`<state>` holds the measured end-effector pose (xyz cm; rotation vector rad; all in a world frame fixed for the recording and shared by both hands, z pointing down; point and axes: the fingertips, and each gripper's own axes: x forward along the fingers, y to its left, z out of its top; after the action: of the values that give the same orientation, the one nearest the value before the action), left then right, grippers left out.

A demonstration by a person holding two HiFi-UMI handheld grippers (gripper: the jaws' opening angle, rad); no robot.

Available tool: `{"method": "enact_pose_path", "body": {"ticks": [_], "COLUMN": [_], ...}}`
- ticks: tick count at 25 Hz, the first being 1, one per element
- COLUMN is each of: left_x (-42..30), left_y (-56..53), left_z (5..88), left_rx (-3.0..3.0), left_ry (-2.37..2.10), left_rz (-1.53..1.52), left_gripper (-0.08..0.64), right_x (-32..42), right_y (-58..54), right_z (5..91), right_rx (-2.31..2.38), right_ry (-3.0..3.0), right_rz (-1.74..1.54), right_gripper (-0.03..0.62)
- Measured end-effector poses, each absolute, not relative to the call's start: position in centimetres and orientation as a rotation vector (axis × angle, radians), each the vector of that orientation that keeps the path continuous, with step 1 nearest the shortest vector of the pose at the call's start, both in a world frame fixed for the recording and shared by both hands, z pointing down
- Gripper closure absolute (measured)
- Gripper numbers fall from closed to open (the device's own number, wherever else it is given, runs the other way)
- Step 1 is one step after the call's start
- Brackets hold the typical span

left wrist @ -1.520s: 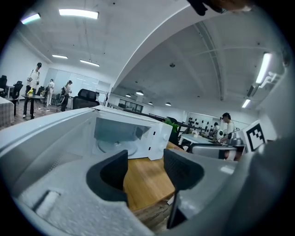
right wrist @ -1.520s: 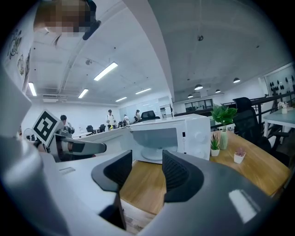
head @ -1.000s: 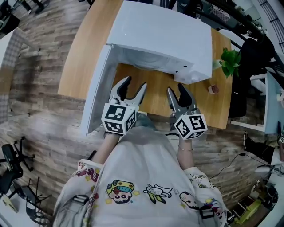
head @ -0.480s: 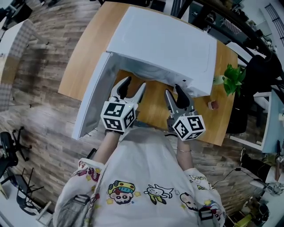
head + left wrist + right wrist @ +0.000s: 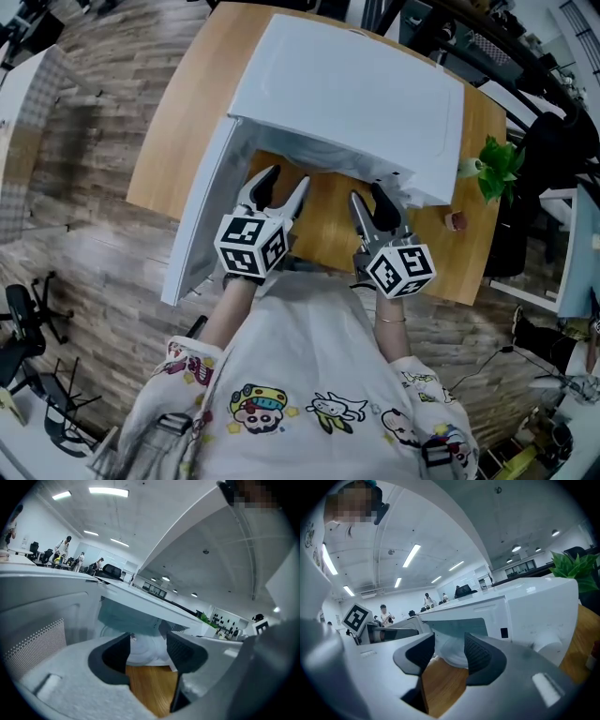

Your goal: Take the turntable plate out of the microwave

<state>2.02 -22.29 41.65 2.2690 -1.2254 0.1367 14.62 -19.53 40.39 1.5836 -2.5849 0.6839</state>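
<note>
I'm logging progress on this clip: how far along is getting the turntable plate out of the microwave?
Done: the microwave has its door swung open to the left. In hand: nothing yet; the left gripper and right gripper both hover open before the opening, above the table. Left: the turntable plate lies inside the cavity, so reaching in, gripping it and lifting it out all remain.
</note>
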Motion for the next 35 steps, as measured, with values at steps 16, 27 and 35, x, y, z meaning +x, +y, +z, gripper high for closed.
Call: {"method": "enact_pose_path", "body": {"ticks": [16,27,35], "left_x": [2.6,2.5,3.6], "left_y": [-22.8,-23.7,-24.3], "left_z": [46.3,50.9,53.8], "left_rx": [2.168,1.979,1.864], "left_ry": [-1.127,-1.086,-1.044], "left_rz": [0.121,-0.013,-0.115], "left_gripper": [0.327,0.345,0.345], "right_x": [13.9,13.3,13.2], "right_y": [-19.8,-20.5,-21.2], "right_z": [44.4,48.8,51.3], "right_rx": [1.575,1.586,1.600], "right_ry": [-2.577,-2.589,-2.593], "right_rz": [0.925,1.223,1.473], "right_gripper": [0.407,0.419,0.422]}}
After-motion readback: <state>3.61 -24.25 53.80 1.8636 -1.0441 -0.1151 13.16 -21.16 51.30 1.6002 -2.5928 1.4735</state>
